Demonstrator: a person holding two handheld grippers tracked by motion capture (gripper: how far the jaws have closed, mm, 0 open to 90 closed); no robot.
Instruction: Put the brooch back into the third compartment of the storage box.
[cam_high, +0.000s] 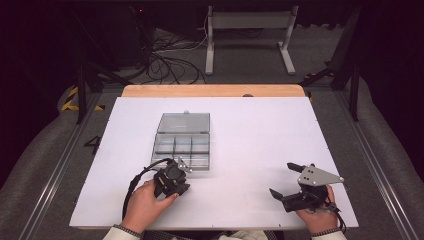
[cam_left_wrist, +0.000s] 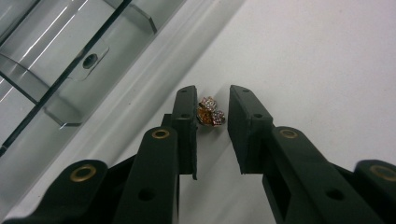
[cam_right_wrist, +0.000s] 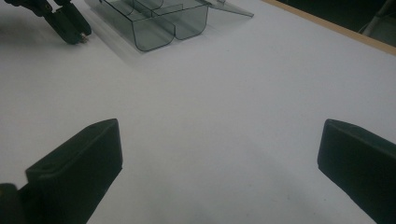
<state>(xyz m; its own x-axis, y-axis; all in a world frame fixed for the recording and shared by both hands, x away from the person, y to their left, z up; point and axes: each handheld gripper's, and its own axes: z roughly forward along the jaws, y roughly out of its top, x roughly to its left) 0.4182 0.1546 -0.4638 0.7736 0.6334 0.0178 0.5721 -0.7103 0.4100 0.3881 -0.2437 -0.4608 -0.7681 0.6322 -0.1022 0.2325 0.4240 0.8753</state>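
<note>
A small jewelled piece (cam_left_wrist: 211, 112), gold with pale stones, lies on the white table (cam_high: 250, 130) just in front of a clear compartment box (cam_high: 182, 144). My left gripper (cam_high: 183, 187) points down over it. In the left gripper view the jaws (cam_left_wrist: 212, 109) stand narrowly around the piece: the left pad touches it and a thin gap separates it from the right pad. The box wall (cam_left_wrist: 56, 70) lies to the upper left. My right gripper (cam_high: 283, 179) rests near the front right of the table, its jaws (cam_right_wrist: 219, 135) wide open over bare surface.
The box's lid (cam_high: 184, 122) lies open flat behind it, toward the table's wooden far edge (cam_high: 215, 90). In the right gripper view the box (cam_right_wrist: 154, 23) and the left gripper's tips (cam_right_wrist: 74, 32) sit at the top left. Cables and a stand lie on the floor beyond.
</note>
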